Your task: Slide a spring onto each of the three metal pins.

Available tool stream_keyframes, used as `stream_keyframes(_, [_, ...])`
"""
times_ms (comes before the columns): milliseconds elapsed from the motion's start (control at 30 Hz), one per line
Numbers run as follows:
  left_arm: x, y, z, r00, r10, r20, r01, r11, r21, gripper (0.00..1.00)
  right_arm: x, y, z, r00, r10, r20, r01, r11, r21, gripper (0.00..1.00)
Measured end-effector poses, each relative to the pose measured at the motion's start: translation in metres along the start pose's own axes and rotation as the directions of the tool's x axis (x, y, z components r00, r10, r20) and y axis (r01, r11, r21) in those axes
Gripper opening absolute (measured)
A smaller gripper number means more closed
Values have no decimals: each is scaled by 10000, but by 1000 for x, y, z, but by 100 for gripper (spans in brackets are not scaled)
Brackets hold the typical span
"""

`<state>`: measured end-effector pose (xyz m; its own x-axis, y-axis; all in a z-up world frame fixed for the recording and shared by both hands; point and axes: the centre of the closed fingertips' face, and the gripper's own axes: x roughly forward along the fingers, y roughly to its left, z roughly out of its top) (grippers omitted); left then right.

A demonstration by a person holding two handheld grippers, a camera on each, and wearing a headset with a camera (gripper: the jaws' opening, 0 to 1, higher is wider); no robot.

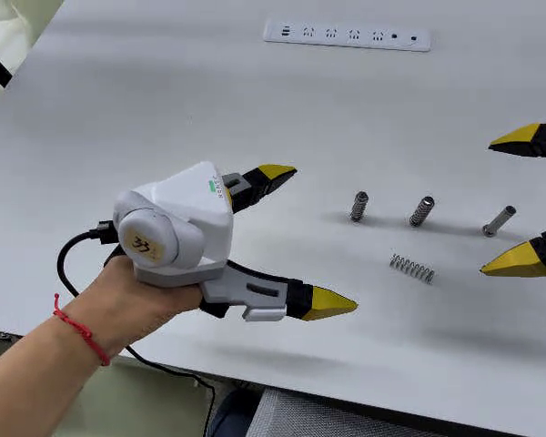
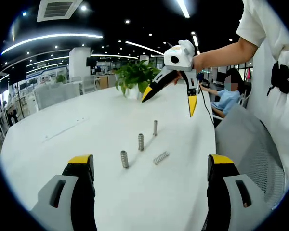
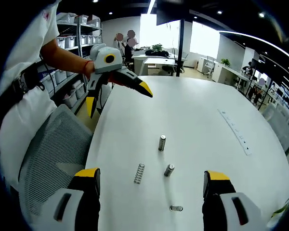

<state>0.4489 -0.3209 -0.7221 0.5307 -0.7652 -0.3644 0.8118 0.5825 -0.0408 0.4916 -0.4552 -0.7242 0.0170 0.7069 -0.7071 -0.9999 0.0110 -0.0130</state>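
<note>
Alignment is the main point of the step in hand, as I judge it: the loose spring (image 1: 411, 268) must be picked up and put over the bare pin (image 1: 499, 220). Both grippers hold nothing. The left gripper (image 1: 326, 237) has its fingers wide apart above the table (image 1: 164, 100), and the right gripper (image 2: 167, 107) has its fingers wide as well.

The loose spring lies flat, in front of the lower fingertip of the right gripper and well beyond the tips of the left one. In the head view the bare pin sits between the two yellow fingertips of the right gripper, so this gripper is the nearer one.

It would be better to pinch the spring near one end, lightly so the coils are not crushed. Then bring its open end in line with the pin before sliding it on. The other gripper could steady the pin, which may tip easily.

Count: three pins, of which the first loaded pin (image 1: 359, 206) and the second loaded pin (image 1: 422, 211) carry a spring already; three springs, one loose; two grippers; one power strip (image 1: 346, 35), far beyond all fingertips.
</note>
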Motion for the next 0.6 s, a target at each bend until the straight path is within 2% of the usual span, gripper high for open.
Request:
stream_keyframes(67, [0, -2, 1, 10000, -31, -41, 31, 10000, 61, 97, -7, -7, -9, 10000, -28, 94, 27, 9999, 112, 91])
stream_keyframes(267, [3, -7, 5, 9995, -112, -282, 122, 9993, 352, 94, -21, 0, -16, 9966, -259, 778, 227, 9989, 417, 95])
stream_keyframes(400, [4, -10, 5, 9987, -154, -480, 181, 9982, 565, 92, -27, 5, -24, 9938, -390, 1042, 326, 9975, 621, 97])
stream_keyframes(600, [9, -13, 7, 9965, -274, -788, 339, 9960, 830, 90, -37, 11, -37, 9854, -629, 1580, 482, 9943, 951, 99])
